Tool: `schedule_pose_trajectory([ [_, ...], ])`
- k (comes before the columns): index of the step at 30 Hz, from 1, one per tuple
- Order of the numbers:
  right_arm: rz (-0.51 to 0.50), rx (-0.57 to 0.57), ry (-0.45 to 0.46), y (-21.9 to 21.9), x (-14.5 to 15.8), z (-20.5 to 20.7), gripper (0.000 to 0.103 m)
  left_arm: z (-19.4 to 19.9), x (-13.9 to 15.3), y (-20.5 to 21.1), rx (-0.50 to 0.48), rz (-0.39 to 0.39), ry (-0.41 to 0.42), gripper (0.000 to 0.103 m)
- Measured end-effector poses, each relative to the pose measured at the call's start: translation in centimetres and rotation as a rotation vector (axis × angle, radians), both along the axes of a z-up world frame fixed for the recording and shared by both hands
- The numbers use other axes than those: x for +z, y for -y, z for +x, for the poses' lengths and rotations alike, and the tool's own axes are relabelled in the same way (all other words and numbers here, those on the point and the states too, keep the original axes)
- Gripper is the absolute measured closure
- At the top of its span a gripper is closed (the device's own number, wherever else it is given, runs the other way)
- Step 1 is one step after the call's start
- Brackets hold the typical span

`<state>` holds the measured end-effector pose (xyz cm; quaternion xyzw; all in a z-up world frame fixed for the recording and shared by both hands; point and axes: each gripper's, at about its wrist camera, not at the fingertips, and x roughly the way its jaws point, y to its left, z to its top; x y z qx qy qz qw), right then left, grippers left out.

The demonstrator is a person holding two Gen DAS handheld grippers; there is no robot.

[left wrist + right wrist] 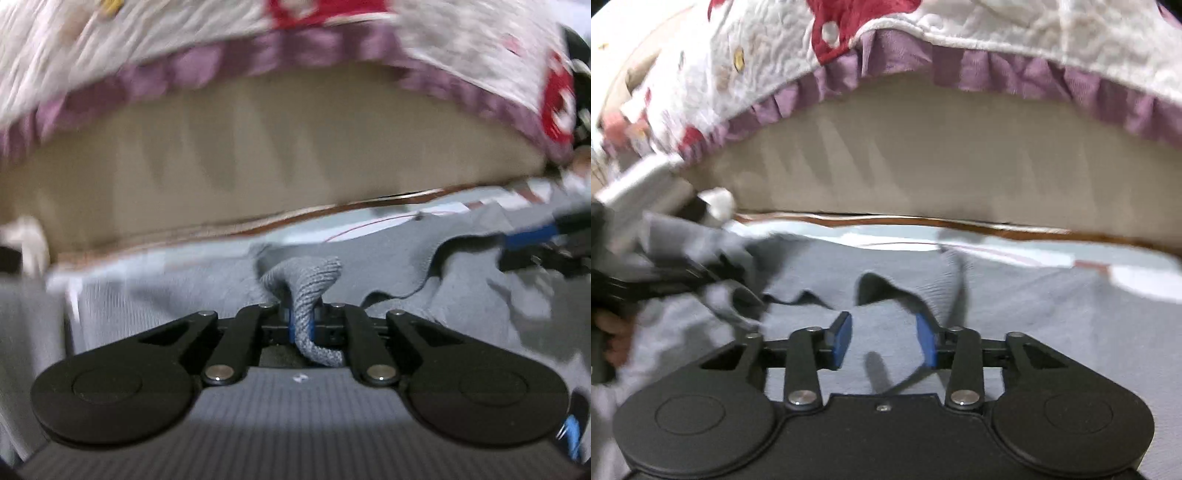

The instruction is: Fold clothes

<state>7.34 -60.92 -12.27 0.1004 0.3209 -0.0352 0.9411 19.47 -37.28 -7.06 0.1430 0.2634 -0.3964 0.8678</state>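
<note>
Grey ribbed knit garment [207, 288] lies spread flat in front of me, covering most of the near surface, a pale sheet with a red line [373, 221] showing beyond it. Left gripper [302, 325] is clamped shut on a bunched twist of that knit, fabric pinched tight between the blue pads and poking out both above and below them. I hold it that way to carry an edge over for a fold, I'd judge. Right gripper [883, 341] has its jaws apart, blue pads [841, 338] either side of a flat patch of the same cloth, not pressing it; nothing held there. Looks like a release or a fresh approach, can't say which. In the right wrist view the left gripper [676, 273] sits off to the left edge with cloth bunched around it, blurred. Behind the garment: beige mattress side [923, 162], and a white quilted cover with a purple frill and red patches [1034, 44] draped over it. Fold seems early, garment mostly open, edges wavy and uneven.
</note>
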Motion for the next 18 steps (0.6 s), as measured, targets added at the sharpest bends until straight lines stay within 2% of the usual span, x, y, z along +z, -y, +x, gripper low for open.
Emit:
schedule_pose_trajectory([
  [3,-0.179,-0.061,-0.065,-1.2,0.0,1.0,0.055,-0.8,1.6,0.0,-0.053,-0.084,0.015,0.097],
  [5,-0.246,-0.075,-0.068,-1.7,0.2,1.2,0.055,-1.1,2.7,-0.3,-0.091,-0.144,0.032,0.097],
  [6,-0.260,-0.072,-0.062,-1.9,0.3,1.2,0.055,-0.9,2.9,-0.6,-0.084,-0.173,0.016,0.097],
  [8,-0.228,-0.033,-0.025,-2.0,0.8,1.1,0.054,-0.4,3.0,-1.4,-0.060,-0.215,-0.023,0.097],
  [11,-0.300,-0.036,-0.024,-2.5,0.9,1.5,0.048,-0.6,2.1,-2.9,-0.013,-0.181,-0.032,0.097],
  [13,-0.358,-0.105,-0.067,-2.3,0.4,2.1,0.046,-0.8,0.5,-3.7,0.008,-0.126,-0.089,0.096],
  [15,-0.342,-0.146,-0.096,-1.6,-0.1,2.5,0.046,-1.2,-1.1,-4.3,0.016,-0.062,-0.150,0.096],
  [18,-0.232,-0.153,-0.109,0.0,-0.5,2.8,0.045,-1.8,-3.4,-5.0,0.006,0.040,-0.231,0.095],
])
